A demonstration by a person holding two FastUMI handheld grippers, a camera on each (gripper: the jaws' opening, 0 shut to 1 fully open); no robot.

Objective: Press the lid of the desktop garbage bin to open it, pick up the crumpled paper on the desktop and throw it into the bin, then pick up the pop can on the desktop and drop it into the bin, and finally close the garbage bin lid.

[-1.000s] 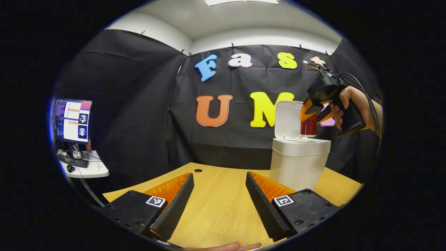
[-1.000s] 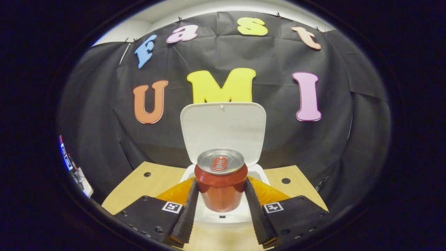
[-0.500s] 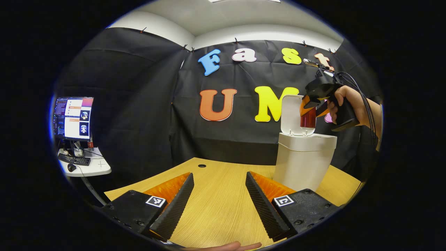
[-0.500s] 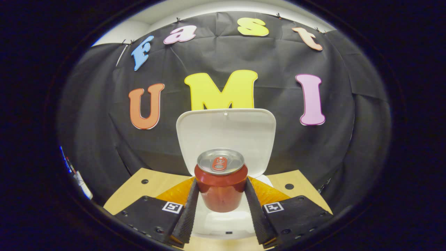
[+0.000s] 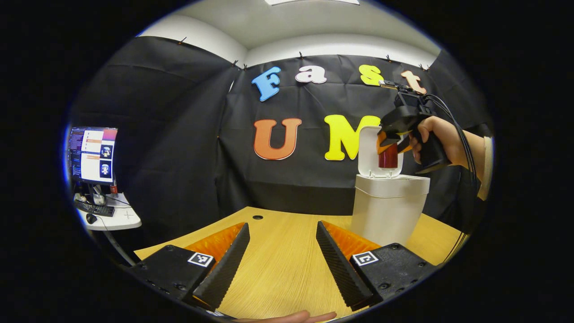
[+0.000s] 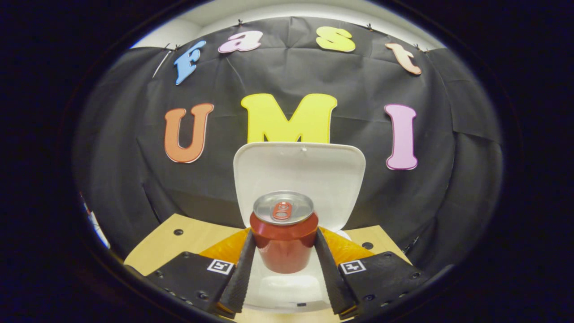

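Wooden desk [image 5: 287, 260] | my right claw [image 6: 284, 251] clamps pop can [image 6: 284, 237] over open bin [image 5: 388, 206], centre frame, ready to drop | left claw [image 5: 282, 260] apart, idle.

Right tool [image 6: 284, 264] level, fingers pressed on both sides of its load; left tool [image 5: 282, 264] low, fingers spread wide.

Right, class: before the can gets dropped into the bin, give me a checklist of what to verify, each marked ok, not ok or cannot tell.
1. Lid stands open: ok.
2. Right gripper has both fingers pressed on the pop can: ok.
3. Can is upright above the garbage bin opening: ok.
4. Left gripper is open over the desktop, apart from the bin: ok.
5. Crumpled paper is already inside: cannot tell.
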